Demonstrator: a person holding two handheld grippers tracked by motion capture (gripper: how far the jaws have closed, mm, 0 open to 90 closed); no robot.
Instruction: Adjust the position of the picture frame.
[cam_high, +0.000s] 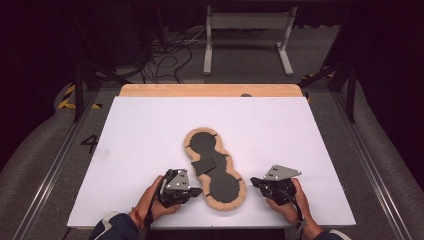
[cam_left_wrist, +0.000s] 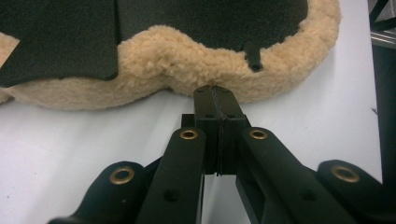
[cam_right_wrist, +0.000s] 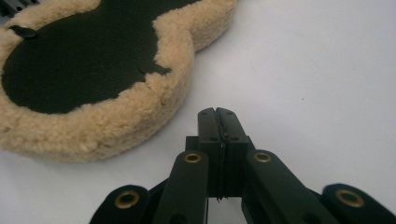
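Two grippers flank a fleece-edged black pad (cam_high: 215, 167) lying toward the tabletop's near edge, likely staged for pickup. Left gripper (cam_left_wrist: 215, 93) jaws clenched empty, tips just beside fleece; right gripper (cam_right_wrist: 217, 114) clenched empty, apart.

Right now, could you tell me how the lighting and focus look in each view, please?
High view: white board evenly lit, surroundings dark, picture soft overall. Left gripper view: fleece pad fairly sharp, nearest arms of the left tongs slightly blurred. Right gripper view: board brightly lit around the right tongs; pad's far end softens.
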